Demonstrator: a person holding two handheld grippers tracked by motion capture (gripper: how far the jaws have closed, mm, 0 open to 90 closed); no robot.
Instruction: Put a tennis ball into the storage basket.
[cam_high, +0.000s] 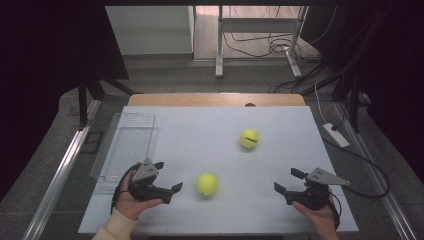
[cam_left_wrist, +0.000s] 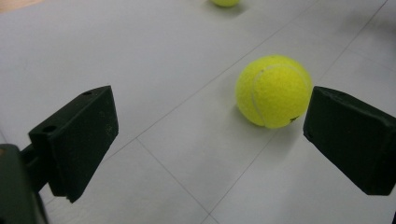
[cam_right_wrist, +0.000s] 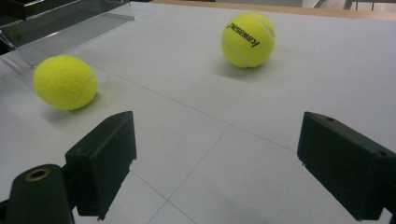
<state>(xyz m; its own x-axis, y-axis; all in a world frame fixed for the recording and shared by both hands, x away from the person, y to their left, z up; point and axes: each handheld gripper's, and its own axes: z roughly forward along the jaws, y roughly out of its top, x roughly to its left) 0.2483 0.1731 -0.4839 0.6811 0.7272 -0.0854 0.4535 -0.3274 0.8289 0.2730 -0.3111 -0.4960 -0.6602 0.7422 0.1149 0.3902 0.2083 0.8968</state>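
Observation:
Two yellow tennis balls lie on the white table. The near ball (cam_high: 206, 184) (cam_left_wrist: 273, 90) (cam_right_wrist: 65, 82) rests just right of my left gripper (cam_high: 168, 176) (cam_left_wrist: 210, 140), which is open with nothing between its jaws; the ball sits ahead of the right jaw. The far ball (cam_high: 249, 138) (cam_right_wrist: 248, 39) (cam_left_wrist: 225, 2) carries black lettering and lies toward the table's middle right. My right gripper (cam_high: 286, 180) (cam_right_wrist: 224, 163) stands open and empty near the front right, pointing left toward both balls.
A clear plastic bin (cam_high: 128, 142) (cam_right_wrist: 65, 25) sits at the table's left edge, behind my left hand. The table's wooden far edge (cam_high: 215, 100) borders a floor with cables and a desk frame (cam_high: 260, 40).

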